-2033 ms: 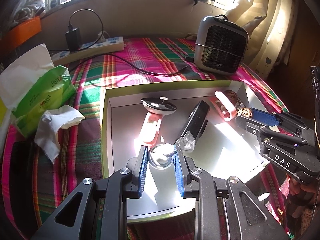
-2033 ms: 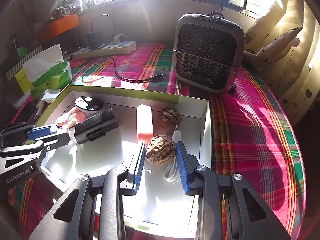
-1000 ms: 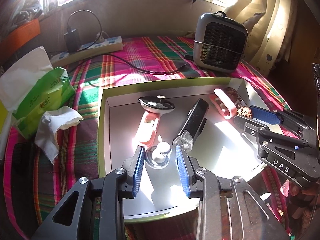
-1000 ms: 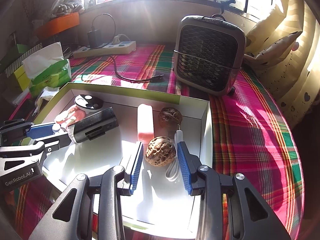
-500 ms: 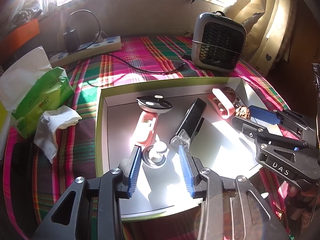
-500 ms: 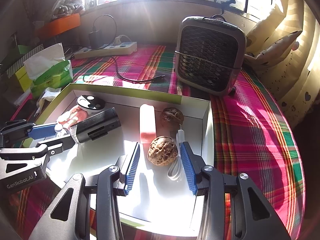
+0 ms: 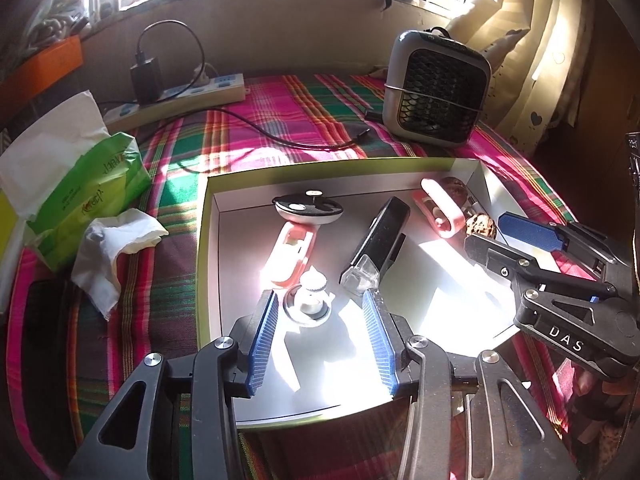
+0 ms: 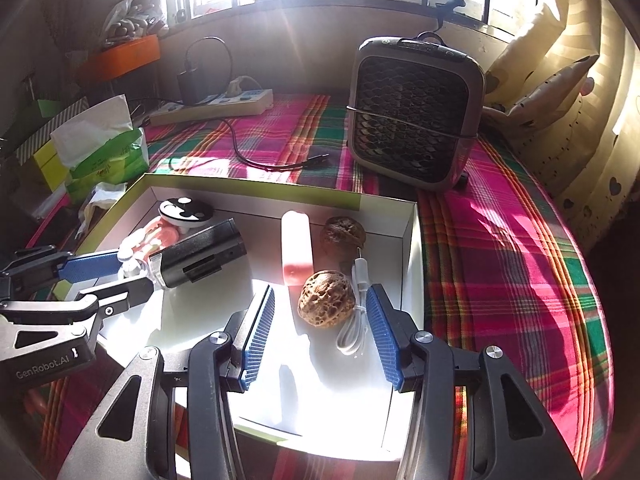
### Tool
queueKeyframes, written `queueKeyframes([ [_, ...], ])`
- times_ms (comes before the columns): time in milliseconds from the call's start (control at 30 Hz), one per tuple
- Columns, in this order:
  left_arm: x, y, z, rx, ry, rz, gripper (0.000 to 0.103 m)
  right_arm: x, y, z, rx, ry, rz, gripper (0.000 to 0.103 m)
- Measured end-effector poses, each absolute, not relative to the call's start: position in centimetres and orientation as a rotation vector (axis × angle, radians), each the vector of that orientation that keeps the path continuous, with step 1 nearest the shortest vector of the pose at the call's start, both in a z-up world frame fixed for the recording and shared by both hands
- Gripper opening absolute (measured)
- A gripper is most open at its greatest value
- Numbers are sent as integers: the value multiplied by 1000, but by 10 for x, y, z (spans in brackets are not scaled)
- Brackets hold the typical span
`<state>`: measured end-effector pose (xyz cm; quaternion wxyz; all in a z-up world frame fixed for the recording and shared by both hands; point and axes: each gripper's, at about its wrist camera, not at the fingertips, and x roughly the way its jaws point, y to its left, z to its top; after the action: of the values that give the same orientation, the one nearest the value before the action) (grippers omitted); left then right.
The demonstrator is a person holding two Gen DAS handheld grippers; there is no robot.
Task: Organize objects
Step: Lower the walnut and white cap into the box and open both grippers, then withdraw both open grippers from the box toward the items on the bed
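A white box [image 7: 208,248] with a green rim holds the objects. My left gripper [image 7: 318,304] is open, its jaws on either side of a small silver knob [image 7: 308,304] that rests on the box floor. My right gripper [image 8: 320,300] is open around a walnut [image 8: 326,298] lying beside a white cable [image 8: 358,312]. A second walnut [image 8: 344,234], a pink tube [image 8: 296,250], a black lighter-shaped case [image 7: 378,246], a pink clip [image 7: 292,252] and a black-and-white disc [image 7: 308,208] also lie in the box.
A grey fan heater [image 8: 414,114] stands behind the box on the plaid cloth. A power strip [image 7: 180,96] with a black cable lies at the back. A green tissue pack [image 7: 80,192] and a crumpled tissue [image 7: 112,252] lie to the left.
Both grippers have opened. The left let go of the silver knob and the right let go of the walnut; both objects now rest on the box floor. Both grippers drew back slightly.
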<state>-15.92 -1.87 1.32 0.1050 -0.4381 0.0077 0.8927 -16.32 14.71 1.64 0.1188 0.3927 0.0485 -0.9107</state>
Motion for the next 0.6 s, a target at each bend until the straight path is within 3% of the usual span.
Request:
queueKeyframes([
  [600,-140,-19,26,-1251,12,2655,42,-144,149,28,1115,119,-2685,49],
])
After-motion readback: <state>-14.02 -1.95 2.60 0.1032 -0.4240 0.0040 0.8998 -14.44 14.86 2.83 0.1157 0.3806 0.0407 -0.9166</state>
